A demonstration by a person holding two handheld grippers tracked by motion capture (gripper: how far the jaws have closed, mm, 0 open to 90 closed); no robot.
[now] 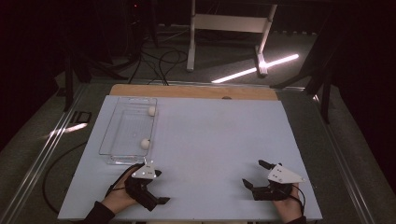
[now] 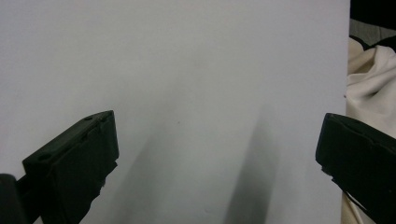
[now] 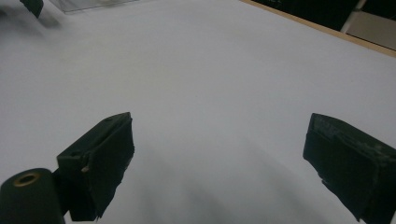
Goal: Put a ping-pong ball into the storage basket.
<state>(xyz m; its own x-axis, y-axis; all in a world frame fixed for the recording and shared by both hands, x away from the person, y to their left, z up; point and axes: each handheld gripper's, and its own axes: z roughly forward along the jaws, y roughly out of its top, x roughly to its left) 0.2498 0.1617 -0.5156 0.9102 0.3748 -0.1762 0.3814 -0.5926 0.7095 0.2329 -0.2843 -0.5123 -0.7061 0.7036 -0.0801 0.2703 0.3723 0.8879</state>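
Observation:
A clear plastic tray [image 1: 105,134] lies on the left part of the white table [image 1: 215,135]. Two small white balls rest in it, one at the far end [image 1: 152,110] and one nearer me [image 1: 145,143]. My left gripper [image 1: 161,186] sits just below the tray's near end, held by a hand, jaws wide apart and empty. In the left gripper view its jaws [image 2: 217,135] frame bare table. Near the front right, my right gripper [image 1: 252,173] is likewise open and empty, and its own view [image 3: 219,135] has bare table between the jaws, with the tray's edge [image 3: 88,4] far off.
A wooden strip [image 1: 194,91] runs along the table's far edge. Beyond it on the floor stand a white frame [image 1: 229,23] and dark cables [image 1: 161,60]. Cream cloth [image 2: 369,79] lies past the table's near edge in the left gripper view.

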